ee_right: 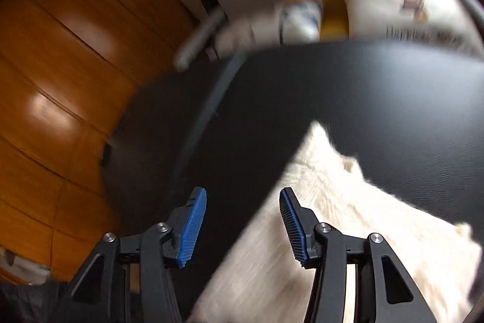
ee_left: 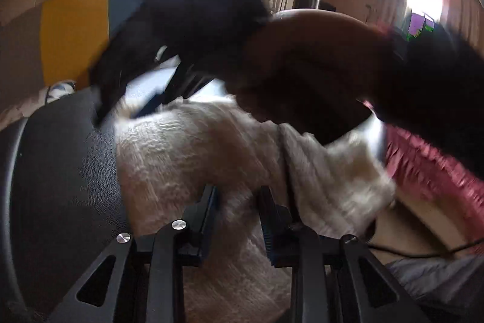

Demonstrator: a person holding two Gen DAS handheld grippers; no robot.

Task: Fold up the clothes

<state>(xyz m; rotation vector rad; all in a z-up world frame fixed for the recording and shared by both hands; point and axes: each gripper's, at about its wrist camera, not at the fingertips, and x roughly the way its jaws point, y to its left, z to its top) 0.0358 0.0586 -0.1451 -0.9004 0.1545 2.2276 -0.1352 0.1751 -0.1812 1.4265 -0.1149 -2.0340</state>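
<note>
Black leatherette covers the one counter (ee_right: 378, 99), a broad flat bed for folding. One cream fleecy garment (ee_left: 187, 147) lies spread on it near the front edge, part of it lapped over itself along a dark seam, so it may be partway folded. Two tools work it: the left tool (ee_left: 237, 203) has cloth bunched between its narrowed jaws, seemingly pinching it for a lift; the right tool (ee_right: 243, 203) hangs over the garment's corner, jaws apart, holding nothing
</note>
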